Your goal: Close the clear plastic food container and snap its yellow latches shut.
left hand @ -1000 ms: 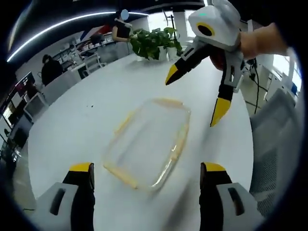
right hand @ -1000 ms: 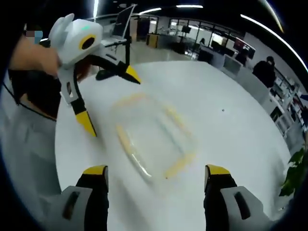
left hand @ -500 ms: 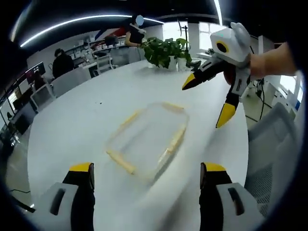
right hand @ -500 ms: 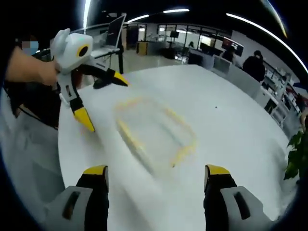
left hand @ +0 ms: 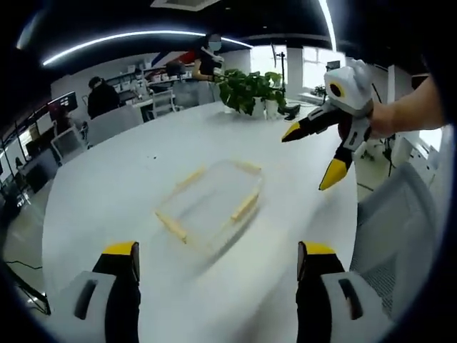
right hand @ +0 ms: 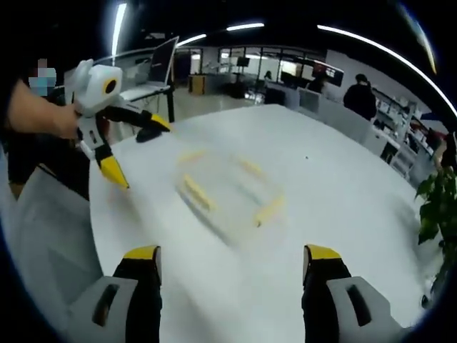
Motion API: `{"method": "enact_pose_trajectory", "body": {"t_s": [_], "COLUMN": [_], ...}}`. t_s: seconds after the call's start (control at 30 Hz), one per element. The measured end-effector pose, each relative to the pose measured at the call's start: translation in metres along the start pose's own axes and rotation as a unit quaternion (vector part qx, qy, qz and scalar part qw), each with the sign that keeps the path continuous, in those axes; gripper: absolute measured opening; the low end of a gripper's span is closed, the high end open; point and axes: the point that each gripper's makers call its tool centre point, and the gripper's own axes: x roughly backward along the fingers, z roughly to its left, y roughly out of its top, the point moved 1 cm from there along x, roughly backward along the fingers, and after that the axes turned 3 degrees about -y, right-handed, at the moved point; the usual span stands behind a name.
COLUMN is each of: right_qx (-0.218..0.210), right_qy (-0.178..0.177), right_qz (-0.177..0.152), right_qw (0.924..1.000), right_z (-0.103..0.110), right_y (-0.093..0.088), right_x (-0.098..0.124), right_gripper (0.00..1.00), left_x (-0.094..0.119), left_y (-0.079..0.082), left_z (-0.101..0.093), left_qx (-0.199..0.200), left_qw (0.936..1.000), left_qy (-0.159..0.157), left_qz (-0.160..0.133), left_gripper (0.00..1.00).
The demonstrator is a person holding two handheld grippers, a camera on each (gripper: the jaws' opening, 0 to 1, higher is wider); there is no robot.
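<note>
The left tool [left hand: 218, 261] is wide open and holds nothing; the right tool [right hand: 233, 264] is also wide open and empty. Both hang above the white bench [left hand: 107, 186], on opposite sides of the clear container [left hand: 211, 204], well apart from it. The container lies flat near the middle of the bench, its yellow latches [left hand: 244, 206] along its edges. Potted plants [left hand: 250, 86] stand beyond the container at the far edge of the bench.
</note>
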Motion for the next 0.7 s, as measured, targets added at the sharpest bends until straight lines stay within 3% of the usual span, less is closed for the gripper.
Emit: {"method": "enact_pose_trajectory", "body": {"t_s": [0.7], "right_qx": [-0.036], "right_qy": [-0.043], "right_qz": [-0.058], "right_qw": [0.9967], "right_z": [0.02], "right_y": [-0.026], "right_x": [0.061], "right_gripper": [0.81], "left_x": [0.057], "left_y": [-0.033], "left_z": [-0.026], "left_qx": [0.049], "left_qw": [0.9981], "left_qy": [0.028], "left_qz": [-0.026], "left_gripper": [0.94]}}
